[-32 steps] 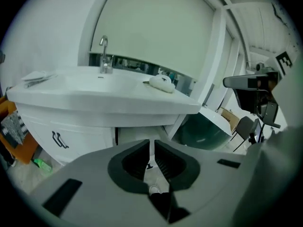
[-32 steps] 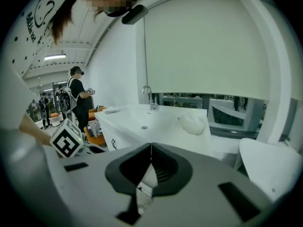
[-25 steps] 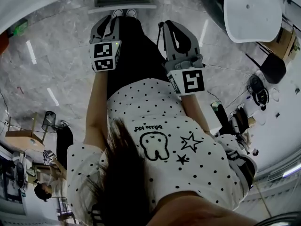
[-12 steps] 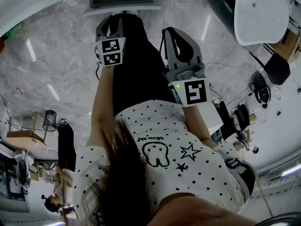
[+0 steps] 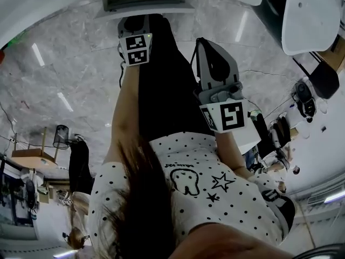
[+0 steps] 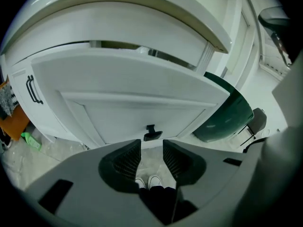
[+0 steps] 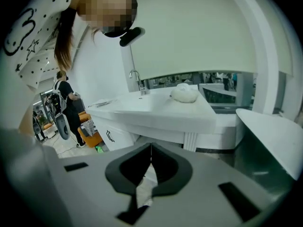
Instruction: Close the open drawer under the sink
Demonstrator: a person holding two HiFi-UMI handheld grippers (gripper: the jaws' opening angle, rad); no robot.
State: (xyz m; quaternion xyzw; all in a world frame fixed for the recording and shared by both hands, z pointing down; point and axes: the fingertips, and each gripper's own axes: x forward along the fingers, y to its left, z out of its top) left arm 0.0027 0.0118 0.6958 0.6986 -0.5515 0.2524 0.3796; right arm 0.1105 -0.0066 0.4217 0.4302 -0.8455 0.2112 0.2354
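The approach is in hand — the open drawer (image 6: 128,79) is faced just beyond the left gripper (image 6: 151,148), its empty jaws just opening wide, the right gripper (image 7: 150,157) pinched together, apparently empty — and a push is called for.

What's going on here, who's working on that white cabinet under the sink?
A person holds a two-jaw gripper in each hand and faces the white panelled drawer, which is pulled out under the sink. The left gripper points at the drawer's small black handle. Its jaws have just been opening, with nothing between them. The right gripper is shut and empty. The drawer is not yet closed.
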